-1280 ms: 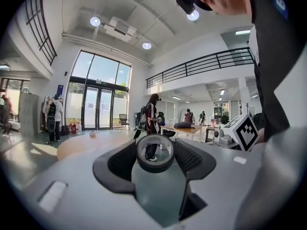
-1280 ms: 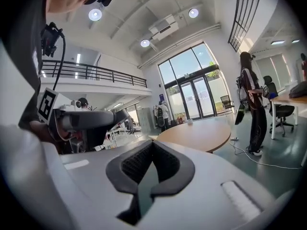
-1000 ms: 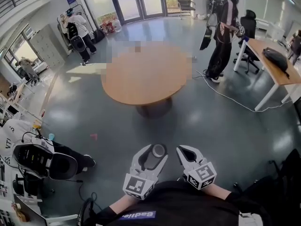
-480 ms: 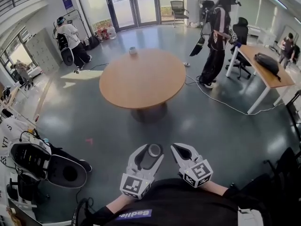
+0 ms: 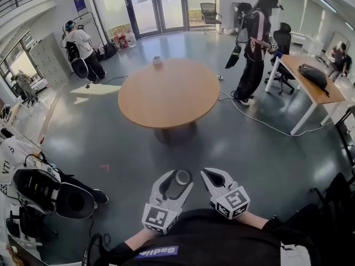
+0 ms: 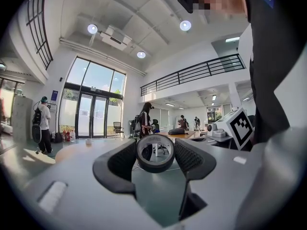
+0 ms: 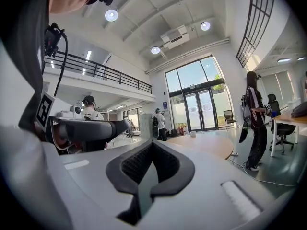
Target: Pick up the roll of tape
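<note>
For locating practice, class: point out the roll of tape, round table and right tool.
roll of tape (image 6: 155, 168): left gripper view, lower band.
round table (image 5: 169, 93): head view, middle of tabletop.
right tool (image 7: 153, 143): right gripper view, between its closed tips.

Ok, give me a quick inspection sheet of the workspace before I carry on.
Surface: round wooden table, bare but for one small pale object near its far edge.
Job's things: roll of tape, held upright by the left tool.
Clutter: black-and-white gear on the floor at left.
Tools: left tool shut on the tape; right tool shut, empty.
Cables: white cable on the floor right of the table.
Surroundings: standing person right of the table; desk with black bag beyond.
</note>
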Demonstrator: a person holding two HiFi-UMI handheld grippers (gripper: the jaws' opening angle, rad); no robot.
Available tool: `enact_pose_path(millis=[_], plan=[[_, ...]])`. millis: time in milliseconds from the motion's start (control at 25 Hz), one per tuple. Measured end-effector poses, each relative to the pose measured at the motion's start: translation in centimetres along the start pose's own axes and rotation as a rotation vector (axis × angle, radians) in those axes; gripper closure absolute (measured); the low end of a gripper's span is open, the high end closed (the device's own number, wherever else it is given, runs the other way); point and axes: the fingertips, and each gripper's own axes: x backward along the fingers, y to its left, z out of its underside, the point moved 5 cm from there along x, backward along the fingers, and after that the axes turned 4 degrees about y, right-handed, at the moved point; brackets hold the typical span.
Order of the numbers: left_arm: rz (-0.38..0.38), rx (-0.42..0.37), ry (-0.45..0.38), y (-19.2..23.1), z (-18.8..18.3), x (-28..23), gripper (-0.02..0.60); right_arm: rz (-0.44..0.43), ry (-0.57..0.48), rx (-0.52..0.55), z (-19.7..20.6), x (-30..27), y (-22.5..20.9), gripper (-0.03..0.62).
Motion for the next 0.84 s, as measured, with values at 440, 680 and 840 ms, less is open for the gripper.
enact_pose_path(millis=[440, 680, 840], plan=[[0.011, -0.012, -0.010, 0.4, 0.4, 0.8, 0.304, 0.000, 0.011, 0.005, 0.1, -0.2, 0.9, 0.591], [0.008, -0.013, -0.003, 0.4, 0.1, 0.5, 0.304, 0.005, 0.015, 0.003, 0.2, -0.1, 0.6, 0.591], [0.015, -0.008, -0.002, -0.2, 0.7, 0.2, 0.304, 0.006, 0.014, 0.000, 0.6, 0.3, 0.3, 0.591]])
